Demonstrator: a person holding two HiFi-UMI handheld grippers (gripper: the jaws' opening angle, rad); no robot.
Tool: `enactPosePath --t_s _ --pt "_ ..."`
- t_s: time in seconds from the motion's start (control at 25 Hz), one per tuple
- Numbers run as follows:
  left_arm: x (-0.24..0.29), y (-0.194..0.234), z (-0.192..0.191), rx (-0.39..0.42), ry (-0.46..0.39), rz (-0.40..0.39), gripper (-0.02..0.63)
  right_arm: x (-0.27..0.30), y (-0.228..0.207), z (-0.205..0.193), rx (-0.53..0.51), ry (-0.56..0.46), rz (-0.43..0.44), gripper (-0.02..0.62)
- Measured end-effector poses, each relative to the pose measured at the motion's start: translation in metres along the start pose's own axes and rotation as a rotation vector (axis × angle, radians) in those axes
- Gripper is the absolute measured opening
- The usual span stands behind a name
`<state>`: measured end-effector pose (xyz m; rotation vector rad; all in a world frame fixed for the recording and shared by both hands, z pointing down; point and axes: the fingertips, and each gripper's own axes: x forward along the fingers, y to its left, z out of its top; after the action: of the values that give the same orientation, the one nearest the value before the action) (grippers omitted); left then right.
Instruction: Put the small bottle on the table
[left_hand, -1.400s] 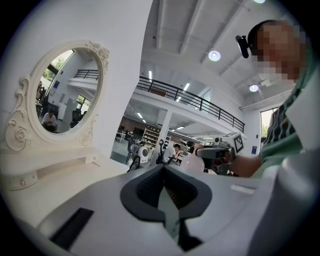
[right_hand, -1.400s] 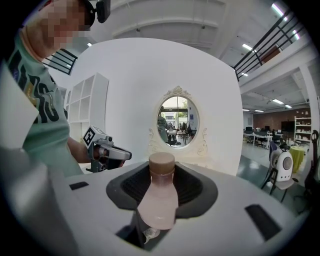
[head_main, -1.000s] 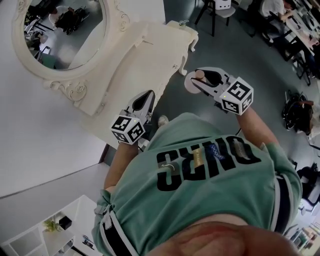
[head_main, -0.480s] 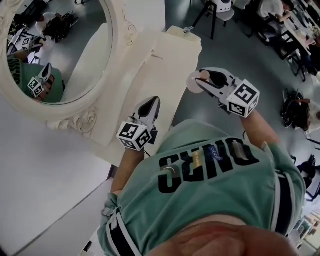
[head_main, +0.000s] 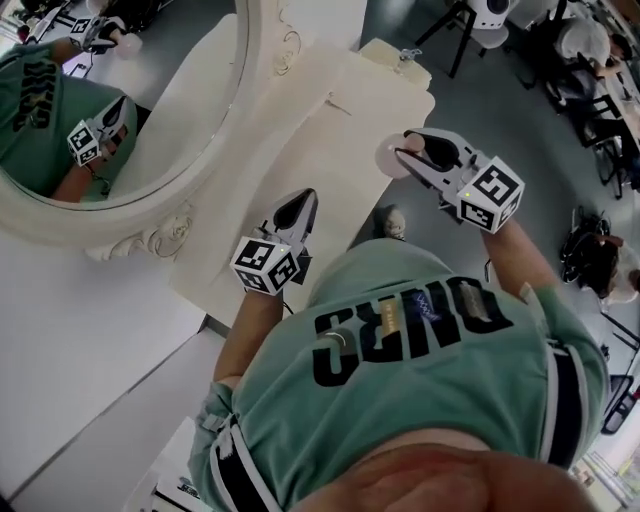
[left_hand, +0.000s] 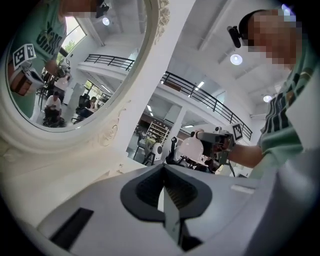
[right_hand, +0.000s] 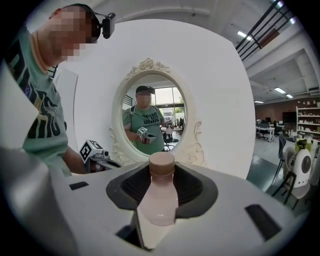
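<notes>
The cream dressing table (head_main: 335, 140) stretches away on the left under its oval mirror (head_main: 130, 110), and its top is bare. The left gripper (head_main: 298, 207) hangs over the table's near edge with its jaws together and nothing between them. The right gripper (head_main: 412, 158) is clamped across the body of the small bottle (right_hand: 159, 197), which is held in the air just off the table's right edge, over the floor. The bottle is pale and milky with a tan cap (right_hand: 162, 163). It looks light, rigid and smooth-sided, so it could twist or slip. A hold low on the widest part seems safest, with the bottle set down upright.
</notes>
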<state>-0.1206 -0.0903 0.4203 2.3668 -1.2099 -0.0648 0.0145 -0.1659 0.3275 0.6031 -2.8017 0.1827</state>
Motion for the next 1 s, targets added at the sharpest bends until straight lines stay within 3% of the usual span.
enactPosePath --t_s 0.24,0.48,0.76,1.0 --pt "0.051 0.037 -0.003 0.021 -0.038 0.17 0.009 0.029 -0.076 -0.025 -0.015 -0.022 0.121 0.132" --pt "0.091 0.066 0.031 0.025 -0.12 0.318 0.009 0.066 -0.143 -0.026 -0.049 -0.005 0.212 0.132" --pt "0.151 0.094 0.072 0.071 -0.16 0.317 0.009 0.112 -0.181 -0.008 -0.095 -0.001 0.277 0.131" --pt "0.191 0.139 0.078 0.087 -0.164 0.296 0.009 0.158 -0.201 -0.007 -0.092 -0.015 0.28 0.131"
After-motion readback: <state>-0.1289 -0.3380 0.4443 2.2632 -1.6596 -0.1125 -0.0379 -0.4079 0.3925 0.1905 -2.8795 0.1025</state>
